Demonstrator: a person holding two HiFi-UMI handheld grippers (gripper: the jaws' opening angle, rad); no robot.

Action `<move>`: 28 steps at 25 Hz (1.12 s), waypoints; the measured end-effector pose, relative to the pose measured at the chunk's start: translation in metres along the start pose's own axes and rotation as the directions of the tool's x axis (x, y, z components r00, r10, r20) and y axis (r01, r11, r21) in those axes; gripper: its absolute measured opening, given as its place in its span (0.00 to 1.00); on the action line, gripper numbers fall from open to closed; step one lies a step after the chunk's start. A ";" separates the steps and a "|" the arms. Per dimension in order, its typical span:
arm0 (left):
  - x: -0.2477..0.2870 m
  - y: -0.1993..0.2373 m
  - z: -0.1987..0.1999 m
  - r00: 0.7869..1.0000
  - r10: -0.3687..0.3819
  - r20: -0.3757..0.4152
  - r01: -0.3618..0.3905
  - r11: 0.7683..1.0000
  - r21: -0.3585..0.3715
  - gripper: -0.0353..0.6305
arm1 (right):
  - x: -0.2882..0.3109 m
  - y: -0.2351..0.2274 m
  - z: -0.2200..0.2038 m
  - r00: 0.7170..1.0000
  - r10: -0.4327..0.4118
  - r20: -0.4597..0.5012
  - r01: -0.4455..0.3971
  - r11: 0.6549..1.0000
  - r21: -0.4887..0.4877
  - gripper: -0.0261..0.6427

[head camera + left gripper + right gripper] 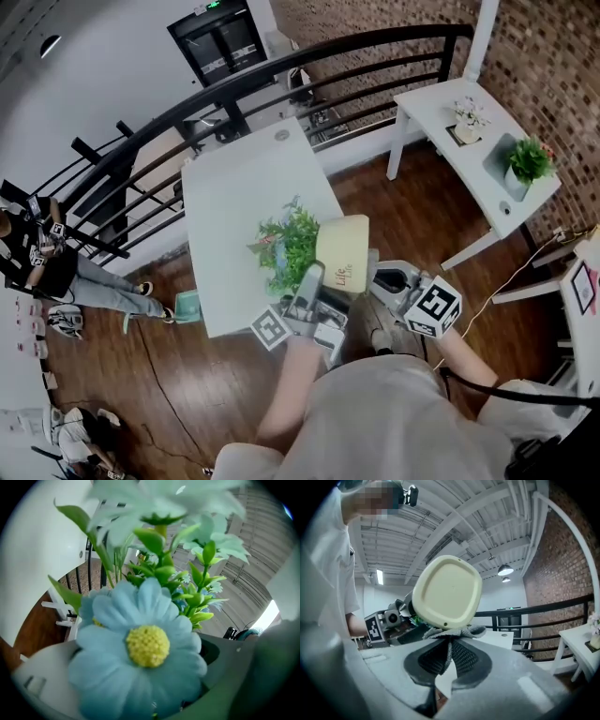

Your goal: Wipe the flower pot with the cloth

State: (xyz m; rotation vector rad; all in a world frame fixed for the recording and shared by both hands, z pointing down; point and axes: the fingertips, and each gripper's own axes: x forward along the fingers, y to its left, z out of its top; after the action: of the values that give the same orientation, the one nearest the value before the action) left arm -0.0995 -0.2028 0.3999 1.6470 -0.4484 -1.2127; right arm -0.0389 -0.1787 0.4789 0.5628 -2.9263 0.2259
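Note:
A cream flower pot [343,249] with green plants and blue flowers [289,246] is held off the table, tipped on its side. My left gripper [313,278] is shut on it near the rim. In the left gripper view a blue flower [140,648] fills the space between the jaws of that gripper [150,677]. My right gripper [373,278] is shut on a grey cloth [451,637]. In the right gripper view the pot's flat bottom [446,591] faces me just above that gripper [449,652], and the cloth's top edge touches the pot's lower edge.
A white table [239,192] stands just beyond the pot, with a black railing [281,66] behind it. A second white table [487,197] at the right carries small potted plants [525,164]. A person [47,267] sits at the far left on the wooden floor.

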 end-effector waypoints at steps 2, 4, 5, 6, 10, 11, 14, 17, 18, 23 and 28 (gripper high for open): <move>0.003 0.003 0.012 1.000 0.015 0.025 -0.015 1.000 0.019 0.77 | 0.002 0.009 0.007 1.000 0.026 0.003 -0.026 1.000 -0.010 0.05; 0.003 0.007 0.024 0.998 0.032 0.047 -0.033 0.999 0.032 0.77 | 0.003 0.019 0.015 0.998 0.055 0.006 -0.054 0.998 -0.040 0.05; 0.002 0.009 0.029 0.998 0.041 0.057 -0.043 0.998 0.039 0.77 | 0.003 0.024 0.020 0.997 0.070 0.010 -0.069 0.996 -0.064 0.05; -0.001 0.012 0.033 0.997 0.052 0.064 -0.055 0.997 0.049 0.77 | 0.002 0.031 0.027 0.996 0.088 0.019 -0.086 0.992 -0.088 0.05; -0.012 0.023 0.040 0.993 0.097 0.065 -0.102 0.991 0.082 0.77 | -0.009 0.043 0.072 0.984 0.123 0.126 -0.108 0.987 -0.119 0.05; -0.014 0.025 0.037 0.993 0.102 0.056 -0.107 0.991 0.084 0.77 | -0.012 0.040 0.086 0.981 0.113 0.156 -0.094 0.988 -0.123 0.05; -0.017 0.027 0.022 0.994 0.108 0.013 -0.109 0.991 0.082 0.77 | -0.018 0.021 0.116 0.976 0.065 0.208 -0.038 0.990 -0.135 0.05; -0.018 0.025 0.001 0.994 0.099 -0.050 -0.095 0.993 0.077 0.77 | -0.023 -0.010 0.129 0.971 -0.005 0.239 0.045 0.985 -0.164 0.05; -0.018 0.023 -0.006 0.993 0.093 -0.073 -0.088 0.993 0.078 0.77 | -0.024 -0.022 0.130 0.968 -0.036 0.248 0.077 0.984 -0.159 0.05; -0.011 0.002 -0.023 0.992 0.023 -0.124 -0.021 1.000 0.016 0.77 | -0.025 -0.077 0.103 0.960 -0.184 0.213 0.187 0.982 0.004 0.05; -0.004 -0.009 -0.032 0.995 -0.032 -0.091 0.023 0.995 -0.097 0.77 | -0.020 -0.066 0.041 0.974 -0.197 0.111 0.185 0.976 0.111 0.05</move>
State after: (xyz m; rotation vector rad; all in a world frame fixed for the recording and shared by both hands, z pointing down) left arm -0.0753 -0.1797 0.3935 1.6241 -0.3068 -1.1551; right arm -0.0008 -0.2390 0.4433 0.8988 -2.9619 0.3268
